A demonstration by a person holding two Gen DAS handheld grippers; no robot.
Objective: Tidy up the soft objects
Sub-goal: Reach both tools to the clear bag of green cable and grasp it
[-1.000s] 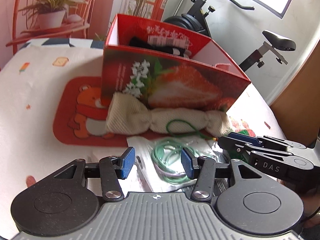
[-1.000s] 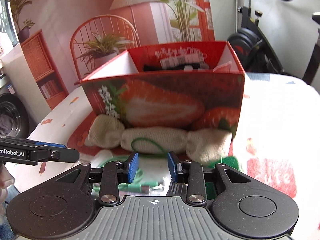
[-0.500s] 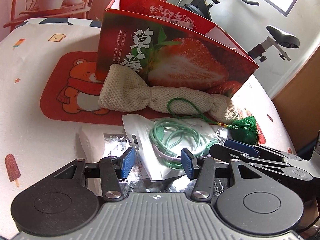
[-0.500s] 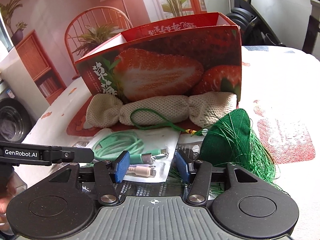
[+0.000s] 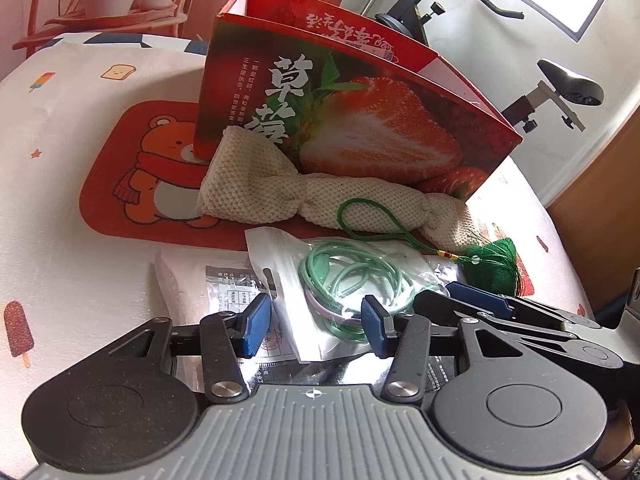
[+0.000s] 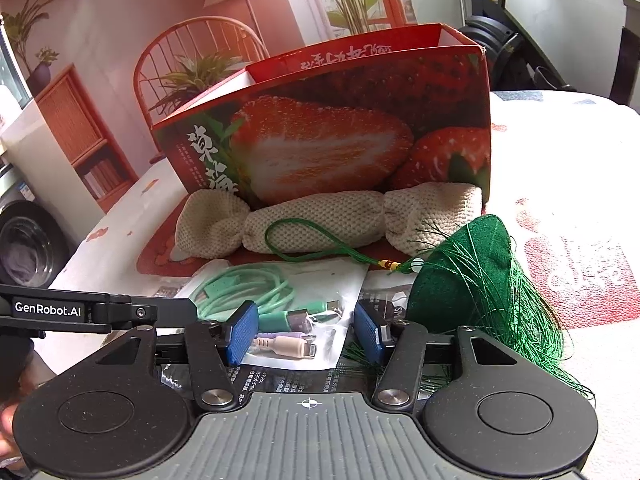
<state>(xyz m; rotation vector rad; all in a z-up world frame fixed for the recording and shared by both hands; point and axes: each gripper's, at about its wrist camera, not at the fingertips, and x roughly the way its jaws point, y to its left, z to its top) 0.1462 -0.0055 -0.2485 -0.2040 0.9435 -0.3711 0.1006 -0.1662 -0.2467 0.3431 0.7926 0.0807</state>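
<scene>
A cream knit pouch point(image 5: 320, 196) point(image 6: 312, 220), tied like a wrapped sweet, lies against the front of the red strawberry box point(image 5: 360, 120) point(image 6: 340, 140). A green tasselled sachet point(image 5: 494, 264) point(image 6: 468, 280) rests on the table to its right, its cord looped over the pouch. My left gripper point(image 5: 316, 330) hangs open just above a clear bag of green cable point(image 5: 344, 280) point(image 6: 256, 292). My right gripper point(image 6: 306, 336) is open too, low over the same bag, with the sachet beside its right finger. Nothing is pressed between either pair of pads.
An orange bear mat point(image 5: 140, 172) lies under the box and pouch. A silver printed packet point(image 5: 208, 284) lies beneath the cable bag. The right gripper's fingers point(image 5: 476, 300) reach in close beside my left one. An exercise bike point(image 5: 560, 92) stands beyond the table edge.
Both grippers have sunk toward the table, so the box's inside is out of sight. The right jaws have spread wider. The green sachet now lies in full view.
</scene>
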